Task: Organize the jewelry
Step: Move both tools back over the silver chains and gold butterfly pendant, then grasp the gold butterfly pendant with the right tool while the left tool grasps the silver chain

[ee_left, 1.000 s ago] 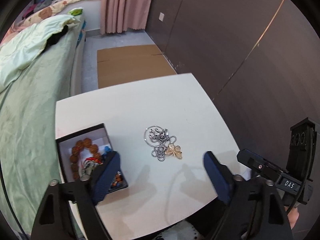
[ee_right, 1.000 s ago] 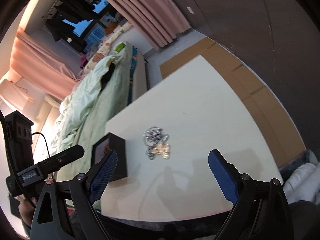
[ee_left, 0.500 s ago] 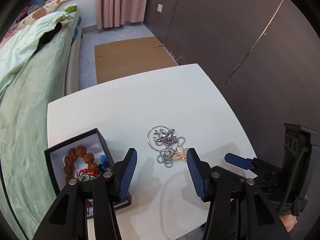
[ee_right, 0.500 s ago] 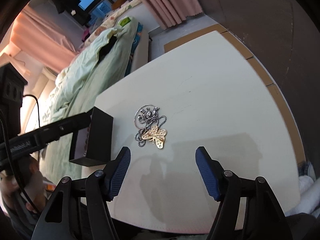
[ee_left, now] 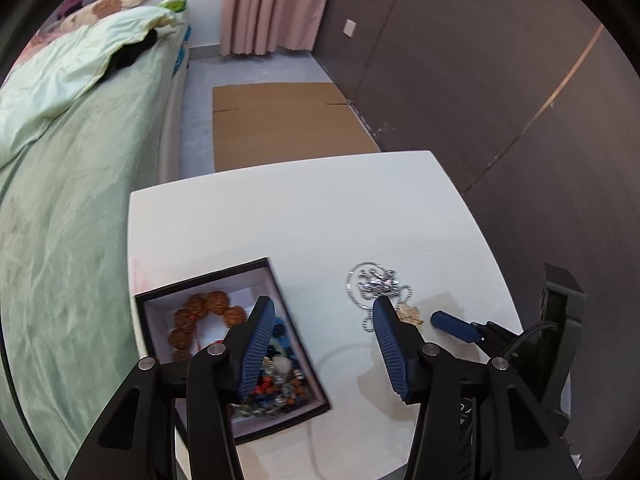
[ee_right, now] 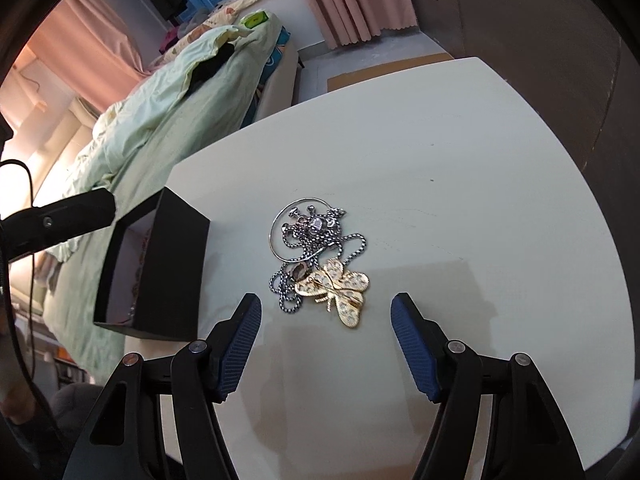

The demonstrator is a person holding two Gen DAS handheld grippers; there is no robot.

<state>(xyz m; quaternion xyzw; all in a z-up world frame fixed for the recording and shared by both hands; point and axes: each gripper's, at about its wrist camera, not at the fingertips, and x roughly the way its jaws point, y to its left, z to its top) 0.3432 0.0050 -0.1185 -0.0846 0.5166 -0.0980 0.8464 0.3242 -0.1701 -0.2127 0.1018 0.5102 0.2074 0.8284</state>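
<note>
The tangle of jewelry (ee_right: 320, 258) — silver ball chain, a thin hoop and a gold butterfly brooch (ee_right: 338, 289) — lies loose at the centre of the right wrist frame, on the white tabletop (ee_right: 460, 184), and it now fills far more of that frame than a second ago: you have brought your right hand-held gripper (ee_right: 326, 350) down and in on it. Its jaws have just been narrowing from wide to a middling gap and stand short of the brooch, empty, nothing between them. Your left hand-held gripper (ee_left: 322, 344) has narrowed likewise, part open and holding nothing, and has swung toward the open black box (ee_left: 160, 300) at lower left of its frame, where a brown bead bracelet (ee_left: 200, 312) and mixed beads already sit. That reads as a pick about to start: the pile is still outside the box, well apart from it

Beyond the tabletop, a bed with a pale green cover (ee_left: 60, 200) runs down the left, flattened cardboard (ee_left: 280, 120) lies on the grey floor at upper centre, pink curtains (ee_left: 272, 4) hang at the top, and a dark wall (ee_left: 480, 80) closes the right
</note>
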